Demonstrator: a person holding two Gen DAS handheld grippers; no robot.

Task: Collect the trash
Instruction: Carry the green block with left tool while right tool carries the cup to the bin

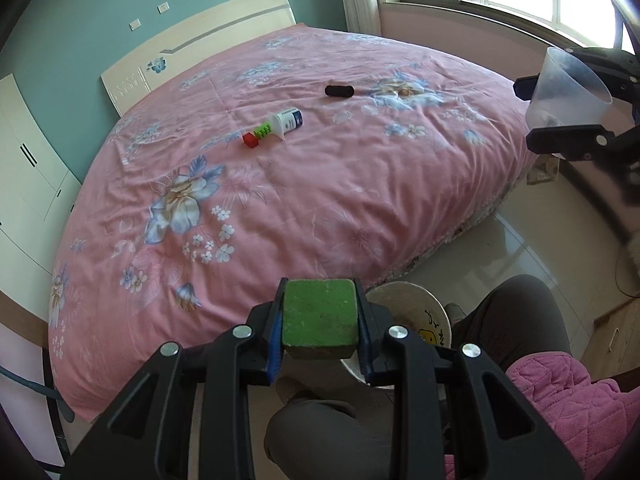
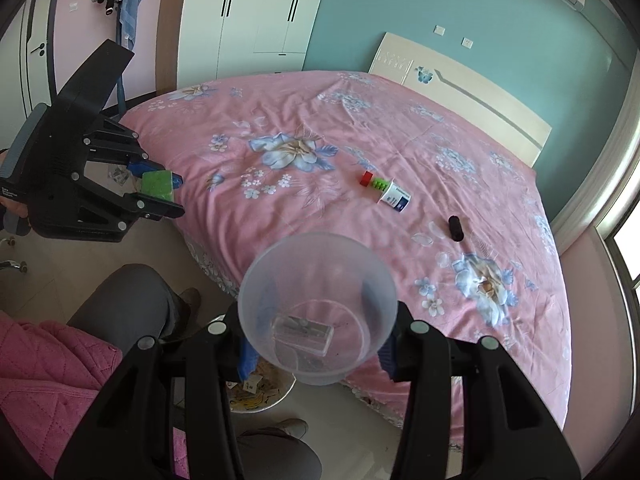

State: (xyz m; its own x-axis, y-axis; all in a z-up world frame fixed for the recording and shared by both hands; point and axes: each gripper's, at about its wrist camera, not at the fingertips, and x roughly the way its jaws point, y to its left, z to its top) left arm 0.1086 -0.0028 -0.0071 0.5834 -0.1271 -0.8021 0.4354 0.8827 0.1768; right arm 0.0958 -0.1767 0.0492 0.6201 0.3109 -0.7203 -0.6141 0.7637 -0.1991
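the left tongs (image 1: 320,330) are clamped on a green sponge (image 1: 320,316), held over the bin (image 1: 436,312) just below and right of their tips. it looks light and soft, so a side squeeze suits it. the right tongs (image 2: 316,328) grip a clear plastic cup (image 2: 316,280) by its lower wall; it seems thin, slippery and easily crushed.

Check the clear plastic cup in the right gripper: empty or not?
Not empty. The cup, clamped in the right gripper, shows a small clear box lying on its bottom.
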